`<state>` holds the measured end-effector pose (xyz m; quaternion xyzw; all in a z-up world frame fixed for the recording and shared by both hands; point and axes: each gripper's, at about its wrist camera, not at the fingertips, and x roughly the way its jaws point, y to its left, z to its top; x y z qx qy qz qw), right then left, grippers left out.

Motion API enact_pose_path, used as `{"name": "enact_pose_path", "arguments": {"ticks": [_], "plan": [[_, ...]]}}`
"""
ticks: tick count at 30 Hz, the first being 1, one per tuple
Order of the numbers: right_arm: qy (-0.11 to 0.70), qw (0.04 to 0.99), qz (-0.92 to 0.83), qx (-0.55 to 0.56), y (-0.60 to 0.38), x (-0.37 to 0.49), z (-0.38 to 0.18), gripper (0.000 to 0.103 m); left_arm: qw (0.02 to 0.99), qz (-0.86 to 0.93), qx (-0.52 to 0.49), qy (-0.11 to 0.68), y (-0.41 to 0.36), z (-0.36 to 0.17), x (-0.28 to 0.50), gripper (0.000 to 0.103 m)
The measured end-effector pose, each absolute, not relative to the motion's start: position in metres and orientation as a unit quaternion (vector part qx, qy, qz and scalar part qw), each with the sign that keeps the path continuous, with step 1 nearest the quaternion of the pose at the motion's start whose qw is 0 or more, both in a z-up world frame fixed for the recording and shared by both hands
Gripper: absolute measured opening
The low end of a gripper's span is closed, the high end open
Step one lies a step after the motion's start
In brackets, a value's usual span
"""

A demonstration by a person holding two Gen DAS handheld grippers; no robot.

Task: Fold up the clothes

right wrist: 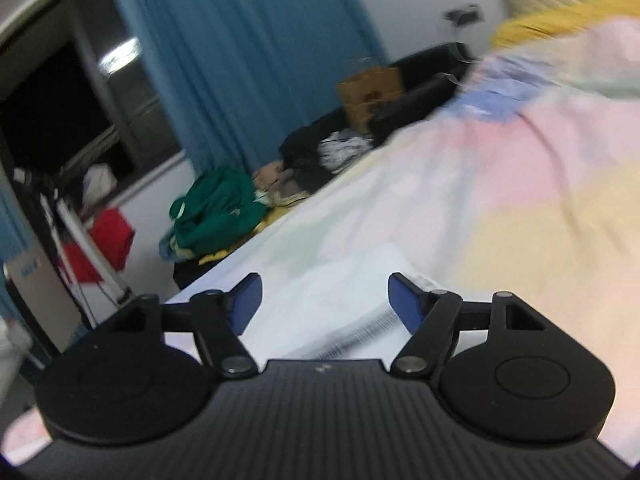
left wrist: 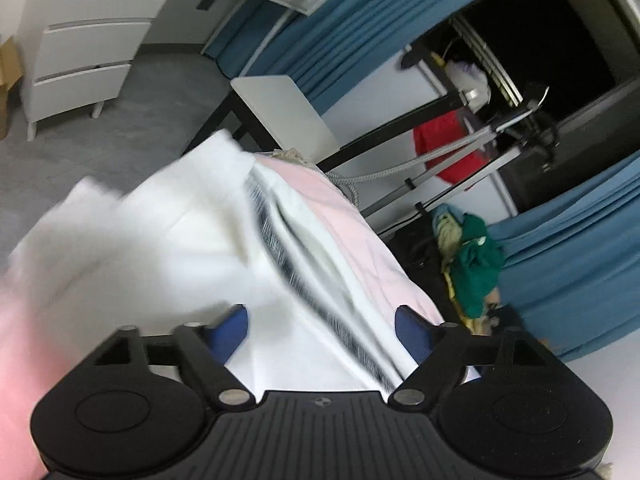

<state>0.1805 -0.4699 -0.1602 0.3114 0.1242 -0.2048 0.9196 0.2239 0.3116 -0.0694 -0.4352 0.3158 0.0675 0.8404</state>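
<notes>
One white garment [left wrist: 168,248] with a dark striped band lies part-folded on the pastel bed cover [right wrist: 500,184], blurred, just ahead of both tools. Left gripper [left wrist: 322,332] and right gripper [right wrist: 324,300] have their blue fingers spread wide, holding nothing; the cloth lies loose between them. Folding looks underway, not finished. Far off, a green heap of clothes [right wrist: 216,208] waits.

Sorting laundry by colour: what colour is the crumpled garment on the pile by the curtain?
Green, clearest in the right wrist view.
</notes>
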Motion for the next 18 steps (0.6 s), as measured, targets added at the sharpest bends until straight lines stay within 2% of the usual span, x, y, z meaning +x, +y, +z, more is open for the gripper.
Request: {"name": "enact_pose_path", "arguments": {"ticks": [8,12,13,15,18], "plan": [[0.175,0.818,-0.195,0.512,-0.49,0.116,-0.208,0.074,0.735,0.096,-0.567,0.36,0.289,-0.124,0.147,0.082],[0.185,0.818,-0.155,0.522,-0.495,0.127,-0.231,0.072,0.717,0.099,-0.601,0.34,0.3,-0.152,0.153,0.082],[0.186,0.823,-0.152,0.515,-0.496,0.133,-0.235,0.064,0.718,0.101,-0.605,0.33,0.302,-0.158,0.157,0.081],[0.176,0.832,-0.154,0.504,-0.501,0.141,-0.238,0.054,0.722,0.111,-0.609,0.307,0.305,-0.171,0.165,0.073],[0.164,0.837,-0.158,0.498,-0.511,0.156,-0.243,0.051,0.739,0.13,-0.6,0.276,0.303,-0.182,0.18,0.062]]}}
